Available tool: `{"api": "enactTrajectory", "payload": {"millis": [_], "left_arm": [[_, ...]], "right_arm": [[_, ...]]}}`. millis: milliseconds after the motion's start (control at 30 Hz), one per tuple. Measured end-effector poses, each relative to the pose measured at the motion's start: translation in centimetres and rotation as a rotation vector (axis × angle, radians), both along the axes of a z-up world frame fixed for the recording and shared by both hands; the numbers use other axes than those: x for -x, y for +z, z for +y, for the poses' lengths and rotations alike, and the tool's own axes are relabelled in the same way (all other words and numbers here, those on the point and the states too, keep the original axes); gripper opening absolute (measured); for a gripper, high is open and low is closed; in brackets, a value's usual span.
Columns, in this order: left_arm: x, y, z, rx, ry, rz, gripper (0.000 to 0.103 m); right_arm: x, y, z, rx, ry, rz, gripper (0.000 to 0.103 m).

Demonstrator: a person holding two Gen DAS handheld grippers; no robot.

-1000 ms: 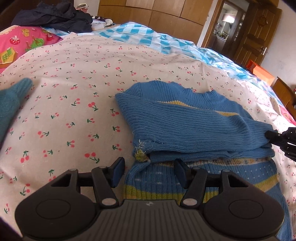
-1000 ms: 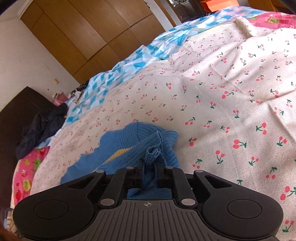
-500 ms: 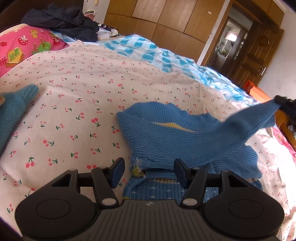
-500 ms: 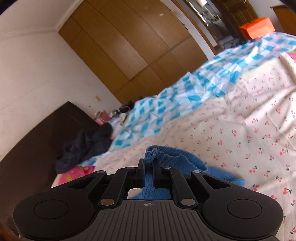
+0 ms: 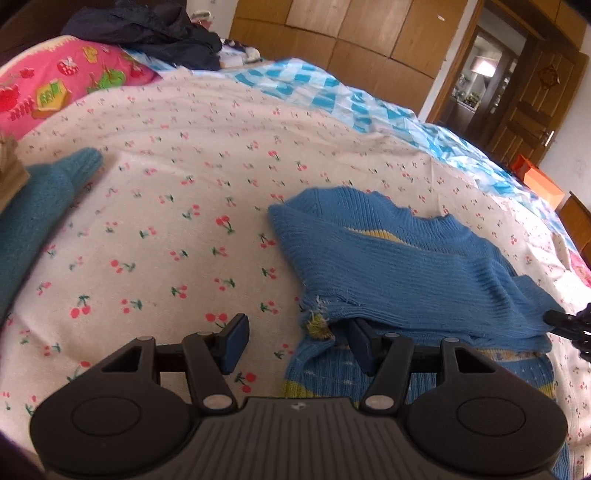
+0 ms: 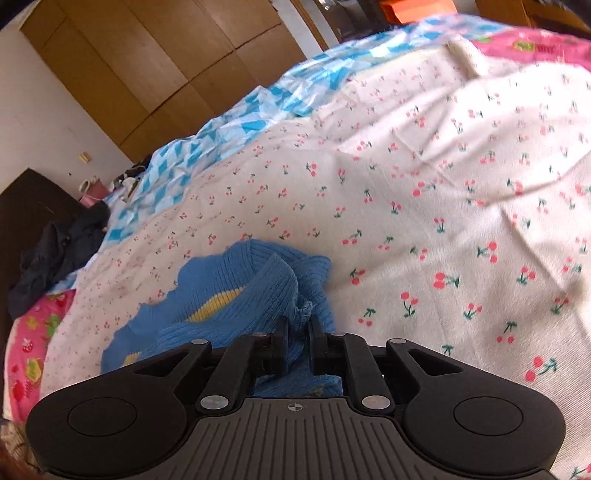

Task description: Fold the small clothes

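A small blue knit sweater [image 5: 388, 266] with yellow stripes lies on the cherry-print sheet [image 5: 184, 221], one sleeve folded across its body. My left gripper [image 5: 297, 345] stands open at the sweater's near left edge. Its right finger [image 5: 360, 345] is tucked under the folded sleeve and its left finger sits over bare sheet. My right gripper [image 6: 298, 332] pinches the other sleeve's cuff [image 6: 304, 308] low over the sweater [image 6: 221, 291]; its jaws are opening slightly with the cuff between them. That gripper [image 5: 569, 325] also shows at the right edge of the left wrist view.
A teal knit garment [image 5: 33, 214] lies at the far left. A pink pillow [image 5: 55, 85] and a dark jacket [image 5: 147, 29] sit at the head of the bed, beside a blue-and-white quilt [image 5: 314, 85]. Wooden wardrobes, a door and an orange box [image 5: 539, 181] stand beyond.
The right gripper raised the sleeve high above the bed, then brought it back down onto the sweater's right side. The left gripper stayed at the sweater's near edge.
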State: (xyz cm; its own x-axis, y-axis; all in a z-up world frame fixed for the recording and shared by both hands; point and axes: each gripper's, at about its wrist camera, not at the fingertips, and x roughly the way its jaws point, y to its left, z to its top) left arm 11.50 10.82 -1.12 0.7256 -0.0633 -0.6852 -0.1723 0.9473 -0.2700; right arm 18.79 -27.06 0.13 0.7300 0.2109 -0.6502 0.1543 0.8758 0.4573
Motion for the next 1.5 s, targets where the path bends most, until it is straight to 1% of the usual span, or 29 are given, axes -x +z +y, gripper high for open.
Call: {"api": "enactTrajectory", "payload": {"millis": [100,200,233,300,367,433,467,533,633,700,767,867,900,933,967,1000,1033,1067,1133,1233,1300,1367,1400,1433,1500], "left_arm": [[0.0,1.0,-0.5,-0.059,-0.008,-0.050,0.062],[-0.6,1.0,-1.1,-0.114,-0.026,-0.056,0.062],[-0.7,0.9,-1.1,-0.121,-0.016,-0.049,0.062],[-0.8,0.5,-0.2,-0.096,0.014,-0.012,0.062],[-0.5,-0.1,1.0,-0.057,0.039,0.022,0.062],[0.1,-0.5,1.5,-0.033,0.037,0.038,0.062],[0.4,-0.4,1.5,-0.039,0.028,0.038,0.062],[0.9,0.0,1.4,-0.061,0.021,0.034,0.062],[2.0,1.0,1.6,-0.053,0.039,0.007,0.062],[2.2,1.9,1.4,-0.048,0.043,-0.030,0.062],[1.7,2.7,1.0,-0.042,0.029,-0.064,0.062],[-0.4,3.1,-0.3,-0.055,-0.006,-0.083,0.062],[-1.4,2.8,-0.8,-0.062,-0.031,-0.083,0.062],[-2.2,2.4,-1.1,-0.067,-0.044,-0.067,0.062],[-3.1,1.6,-1.3,-0.078,-0.038,-0.028,0.062],[-3.6,1.0,-1.4,-0.091,-0.026,0.011,0.062],[-3.9,0.0,-1.2,-0.105,-0.012,0.054,0.063],[-3.9,-0.6,-0.9,-0.106,-0.007,0.070,0.065],[-3.1,-1.2,-0.2,-0.092,-0.013,0.050,0.067],[-2.9,-0.9,-0.4,-0.107,-0.008,0.048,0.067],[-2.6,-0.5,-0.5,-0.102,0.004,0.030,0.066],[-2.3,0.1,-0.6,-0.098,0.008,-0.005,0.066],[-2.2,0.3,-0.7,-0.105,0.005,-0.013,0.066],[-2.3,0.3,-0.8,-0.119,-0.001,-0.010,0.066],[-2.9,-0.2,-0.8,-0.137,-0.003,0.033,0.066]], "right_arm": [[1.0,1.6,1.1,0.071,0.014,-0.058,0.013],[1.1,2.9,3.1,0.147,0.068,-0.109,0.014],[1.0,3.2,3.8,0.173,0.080,-0.119,0.014],[0.7,3.1,4.5,0.204,0.082,-0.111,0.014],[0.4,2.6,4.3,0.223,0.050,-0.072,0.014],[0.3,1.7,3.5,0.242,0.014,-0.014,0.014],[0.4,1.4,3.0,0.238,0.005,0.001,0.014],[0.9,1.7,2.5,0.244,-0.008,-0.012,0.014],[1.7,3.1,2.7,0.283,-0.006,-0.094,0.014],[1.4,3.6,3.5,0.284,0.037,-0.126,0.014],[0.3,3.2,4.7,0.276,0.094,-0.122,0.015],[-1.4,1.4,5.7,0.268,0.142,-0.109,0.015],[-2.0,0.7,5.7,0.260,0.158,-0.097,0.014],[-2.6,-0.2,5.6,0.275,0.165,-0.074,0.014],[-3.1,-1.0,5.3,0.306,0.146,-0.039,0.010],[-3.3,-1.6,4.7,0.310,0.121,-0.013,0.007],[-3.2,-2.2,3.8,0.284,0.103,-0.004,0.005],[-3.0,-2.4,2.8,0.248,0.095,-0.005,0.003],[-2.9,-2.4,1.5,0.205,0.075,0.003,0.003],[-2.7,-1.8,1.3,0.184,0.077,0.004,0.005],[-2.3,-1.1,1.6,0.181,0.081,-0.025,0.015],[-2.0,-0.6,2.1,0.214,0.091,-0.061,0.016],[-2.2,-0.7,2.4,0.243,0.096,-0.053,0.014],[-2.6,-1.2,2.5,0.269,0.093,-0.025,0.014],[-3.3,-2.2,2.1,0.274,0.079,0.030,0.014]]}}
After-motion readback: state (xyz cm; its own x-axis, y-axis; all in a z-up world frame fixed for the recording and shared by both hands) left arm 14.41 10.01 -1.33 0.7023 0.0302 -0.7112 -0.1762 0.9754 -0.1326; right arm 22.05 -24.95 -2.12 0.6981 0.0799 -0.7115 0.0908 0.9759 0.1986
